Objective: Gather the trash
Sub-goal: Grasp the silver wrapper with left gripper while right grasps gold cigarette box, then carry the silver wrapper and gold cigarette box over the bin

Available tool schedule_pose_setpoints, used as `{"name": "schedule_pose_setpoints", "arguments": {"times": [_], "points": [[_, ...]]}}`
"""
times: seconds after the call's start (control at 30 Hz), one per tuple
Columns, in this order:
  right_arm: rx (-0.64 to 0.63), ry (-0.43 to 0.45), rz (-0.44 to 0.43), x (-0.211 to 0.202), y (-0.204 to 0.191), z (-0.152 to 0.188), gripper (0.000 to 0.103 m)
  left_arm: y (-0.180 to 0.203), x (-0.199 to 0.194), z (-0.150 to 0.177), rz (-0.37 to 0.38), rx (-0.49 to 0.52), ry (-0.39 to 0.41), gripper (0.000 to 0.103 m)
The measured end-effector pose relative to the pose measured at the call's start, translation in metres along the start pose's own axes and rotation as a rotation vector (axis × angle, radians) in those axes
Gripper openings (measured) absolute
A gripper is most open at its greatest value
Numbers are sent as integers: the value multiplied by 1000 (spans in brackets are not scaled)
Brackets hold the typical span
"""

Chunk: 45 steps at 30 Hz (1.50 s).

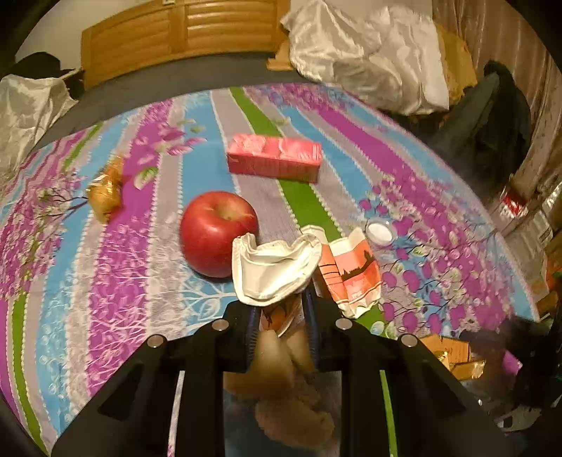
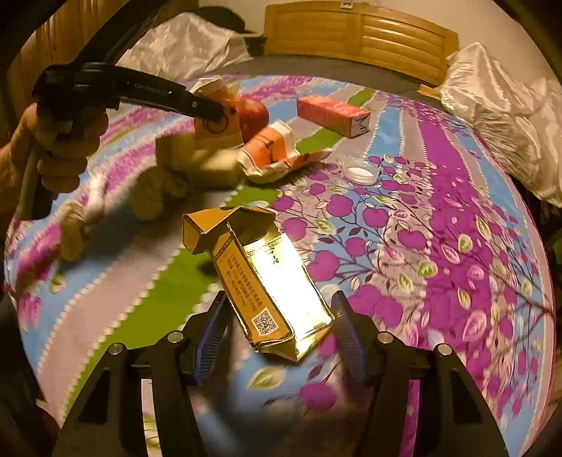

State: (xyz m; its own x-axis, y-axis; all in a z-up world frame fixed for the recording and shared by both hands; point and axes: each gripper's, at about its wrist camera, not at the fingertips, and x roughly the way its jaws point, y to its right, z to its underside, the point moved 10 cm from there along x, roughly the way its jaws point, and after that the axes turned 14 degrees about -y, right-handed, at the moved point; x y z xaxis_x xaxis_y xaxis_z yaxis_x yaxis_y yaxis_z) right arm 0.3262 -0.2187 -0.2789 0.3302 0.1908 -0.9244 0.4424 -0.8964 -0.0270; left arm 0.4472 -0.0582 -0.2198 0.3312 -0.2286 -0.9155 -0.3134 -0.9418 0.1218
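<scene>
My left gripper (image 1: 281, 323) is shut on a crumpled paper cup (image 1: 277, 267), white inside and orange outside, its blue pads pinching the cup's lower wall. The right wrist view shows that same gripper (image 2: 210, 109) from the side, held by a hand (image 2: 63, 147), with the cup (image 2: 217, 123) in it. A gold cigarette box (image 2: 267, 281) with its lid flipped open lies on the bedspread between my right gripper's (image 2: 279, 334) blue pads. A gap shows beside the right pad (image 2: 346, 334). A second flattened orange paper cup (image 1: 354, 270) lies just right of the held one.
On the striped floral bedspread (image 1: 116, 274) lie a red apple (image 1: 217, 232), a pink carton (image 1: 274, 160), a gold wrapper (image 1: 105, 193) and a white lid (image 1: 379, 232). Blurred beige lumps (image 1: 281, 386) sit under the left gripper. White satin pillows (image 1: 368, 52) and a wooden headboard (image 1: 175, 31) stand behind.
</scene>
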Motion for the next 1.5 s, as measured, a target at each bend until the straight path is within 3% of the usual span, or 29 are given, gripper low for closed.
{"name": "schedule_pose_setpoints", "arguments": {"times": [0.23,0.53,0.77,1.0,1.27,1.5], "points": [[172,83,-11,-50,-11,22,61,-9,-58,12,-1,-47,96,21],[375,179,-31,-126,-20,57,61,4,-133,54,-100,-40,195,21],[377,214,10,-168,-46,77,61,40,-142,102,-144,-26,158,21],[372,210,41,-189,-68,102,61,73,-144,131,-133,-8,140,22],[396,247,79,-217,-68,119,61,98,-159,136,-151,21,170,22],[461,324,155,-263,-32,132,61,136,-177,114,-137,76,223,22]]}}
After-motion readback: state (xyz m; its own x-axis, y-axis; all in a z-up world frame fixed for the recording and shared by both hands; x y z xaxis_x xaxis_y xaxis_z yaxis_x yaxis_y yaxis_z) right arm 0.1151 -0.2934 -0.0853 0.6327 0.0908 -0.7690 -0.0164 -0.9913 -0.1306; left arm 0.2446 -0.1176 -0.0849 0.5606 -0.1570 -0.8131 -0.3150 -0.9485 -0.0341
